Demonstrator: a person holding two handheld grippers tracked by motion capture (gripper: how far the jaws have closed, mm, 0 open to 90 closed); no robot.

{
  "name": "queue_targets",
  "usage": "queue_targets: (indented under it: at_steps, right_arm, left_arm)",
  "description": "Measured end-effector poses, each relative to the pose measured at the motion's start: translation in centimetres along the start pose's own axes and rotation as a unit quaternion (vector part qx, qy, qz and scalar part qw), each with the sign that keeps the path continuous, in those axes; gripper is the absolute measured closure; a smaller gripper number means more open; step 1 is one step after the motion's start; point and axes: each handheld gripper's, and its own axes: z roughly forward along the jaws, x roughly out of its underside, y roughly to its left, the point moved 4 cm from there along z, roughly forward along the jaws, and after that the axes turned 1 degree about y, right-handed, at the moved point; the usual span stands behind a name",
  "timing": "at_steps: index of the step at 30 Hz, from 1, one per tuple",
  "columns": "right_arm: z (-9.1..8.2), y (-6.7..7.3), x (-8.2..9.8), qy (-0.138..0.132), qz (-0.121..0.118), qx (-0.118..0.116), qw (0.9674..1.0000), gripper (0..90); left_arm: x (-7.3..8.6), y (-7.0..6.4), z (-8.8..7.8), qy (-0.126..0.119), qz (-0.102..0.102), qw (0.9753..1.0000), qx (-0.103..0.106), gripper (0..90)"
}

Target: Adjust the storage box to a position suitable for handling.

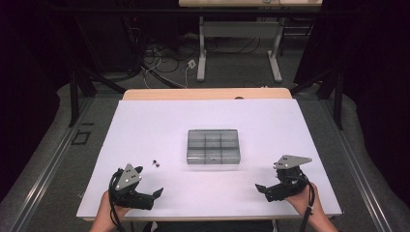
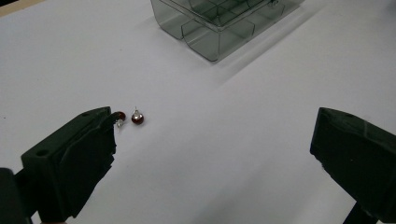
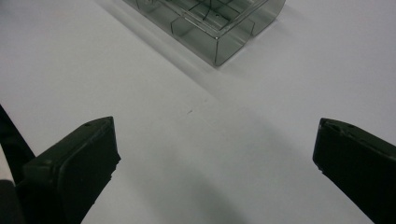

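Two small dark-red stud earrings (image 2: 131,117) with silver posts lie side by side near the left tongs (image 1: 153,195); both tongs released, right tongs (image 1: 264,189) too

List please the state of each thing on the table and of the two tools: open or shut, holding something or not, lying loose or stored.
Left tool: open, holds nothing, above the table near the earrings.
Right tool: open, holds nothing.
Compartment box: on the table, upright; lid hard to tell; compartments look empty.
Two small red earrings: loose on the table, side by side, outside the box.
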Motion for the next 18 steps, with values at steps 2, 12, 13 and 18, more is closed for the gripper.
queue_targets:
  at_steps: [2,12,13,18]
  right_arm:
    - [0.3,-0.2,-0.6,0.006,-0.005,0.002,1.0000,0.0]
    - [2.6,-0.7,-2.9,0.006,-0.021,-0.005,0.9997,0.0]
    - [3.1,-0.9,-3.4,0.008,-0.024,-0.003,0.9997,0.0]
    - [4.3,-1.5,-4.2,0.013,-0.018,-0.004,0.9997,3.7]
  left_arm:
    - [0.0,0.0,0.0,0.000,-0.001,1.0000,0.000,0.3]
    - [0.0,0.0,0.0,0.005,-0.003,1.0000,-0.001,0.3]
    - [0.0,0.1,0.0,0.003,-0.001,1.0000,-0.002,0.3]
    - [0.0,0.0,0.0,0.003,-0.001,1.0000,-0.002,0.3]
